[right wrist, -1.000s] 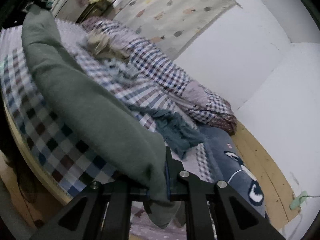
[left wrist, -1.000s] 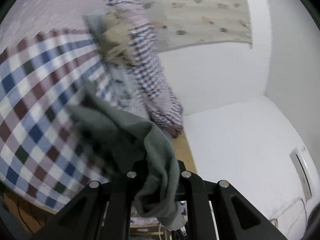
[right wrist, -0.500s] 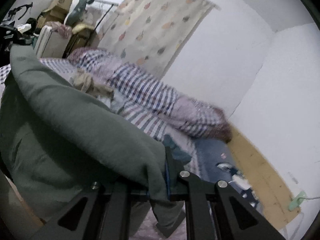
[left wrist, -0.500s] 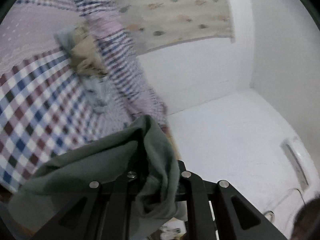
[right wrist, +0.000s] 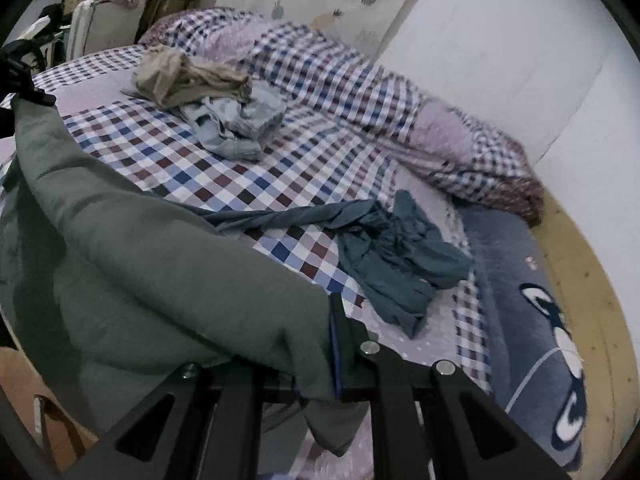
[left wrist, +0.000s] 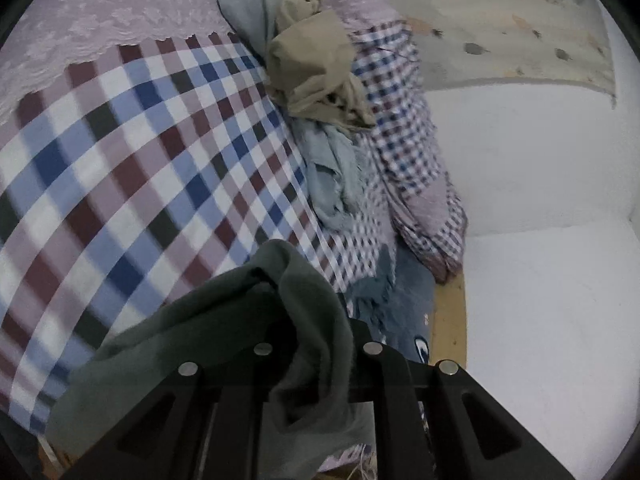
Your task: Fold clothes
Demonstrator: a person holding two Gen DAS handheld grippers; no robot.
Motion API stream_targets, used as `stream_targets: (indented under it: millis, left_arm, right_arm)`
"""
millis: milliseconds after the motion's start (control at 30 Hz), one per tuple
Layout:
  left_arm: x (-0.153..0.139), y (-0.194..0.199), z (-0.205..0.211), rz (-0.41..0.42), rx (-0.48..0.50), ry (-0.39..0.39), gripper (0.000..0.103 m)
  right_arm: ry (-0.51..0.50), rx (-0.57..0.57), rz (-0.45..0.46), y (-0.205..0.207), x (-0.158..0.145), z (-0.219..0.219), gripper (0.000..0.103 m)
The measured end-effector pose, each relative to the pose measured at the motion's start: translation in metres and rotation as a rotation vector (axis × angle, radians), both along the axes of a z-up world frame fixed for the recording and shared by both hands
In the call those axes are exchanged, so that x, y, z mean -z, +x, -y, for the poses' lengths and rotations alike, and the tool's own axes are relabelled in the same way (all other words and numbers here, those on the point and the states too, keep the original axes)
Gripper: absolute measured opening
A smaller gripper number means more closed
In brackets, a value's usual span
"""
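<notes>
Clothes lie loose over the checked bed [right wrist: 224, 168], but one grey-green garment [right wrist: 168, 280] is off it and held up between the two tongs. The right gripper [right wrist: 316, 364] is clamped on one bunched corner, the cloth spilling over and below its fingers; the left gripper [left wrist: 316, 360] pinches another bunched part, which folds down between its fingers in the same way. From the right tongs the garment's upper edge runs up and away to the left, toward a dark clamp at the far left of that view, so its long axis spans from one hand to the other, and the rest hangs slack below, near the bed's front edge. Both hands are equally on it; neither is nearer. Beyond it on the bed sit a crumpled teal piece [right wrist: 400, 256], a pale blue piece [right wrist: 236, 124] and a tan piece [right wrist: 188, 76], none folded. Judging by this, the held garment would need spreading flat on the checks ahead of the tongs, its edge kept taut between the hands.
</notes>
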State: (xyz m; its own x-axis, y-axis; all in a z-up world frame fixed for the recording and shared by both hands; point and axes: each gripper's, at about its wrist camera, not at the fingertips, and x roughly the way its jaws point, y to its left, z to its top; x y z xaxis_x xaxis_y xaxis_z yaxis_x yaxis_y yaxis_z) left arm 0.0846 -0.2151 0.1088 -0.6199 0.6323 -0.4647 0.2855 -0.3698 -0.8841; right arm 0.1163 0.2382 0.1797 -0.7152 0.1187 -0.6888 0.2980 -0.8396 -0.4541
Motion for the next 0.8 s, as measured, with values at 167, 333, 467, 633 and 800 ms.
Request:
stream_targets:
  millis: [167, 333, 467, 633, 800]
  left_arm:
    - [0.019, -0.049, 0.003, 0.07, -0.033, -0.03, 0.047]
    - [0.032, -0.06, 0.031, 0.061, -0.12, -0.046, 0.085]
    - [0.033, -0.04, 0.047, 0.009, -0.092, -0.114, 0.085]
    - [0.04, 0.023, 0.03, -0.077, 0.025, -0.224, 0.085]
    - [0.066, 0.088, -0.009, -0.072, 0.102, -0.216, 0.085]
  right_arm:
    - [-0.045, 0.091, 0.135, -0.067, 0.03, -0.013, 0.028]
    - [-0.171, 0.276, 0.09, -0.08, 0.041, -0.048, 0.056]
    - [-0.551, 0.391, 0.013, -0.028, 0.031, -0.097, 0.063]
    - [-1.053, 0.456, 0.047, 0.057, 0.057, -0.131, 0.064]
    - [-1.248, 0.49, 0.128, 0.121, 0.109, -0.113, 0.065]
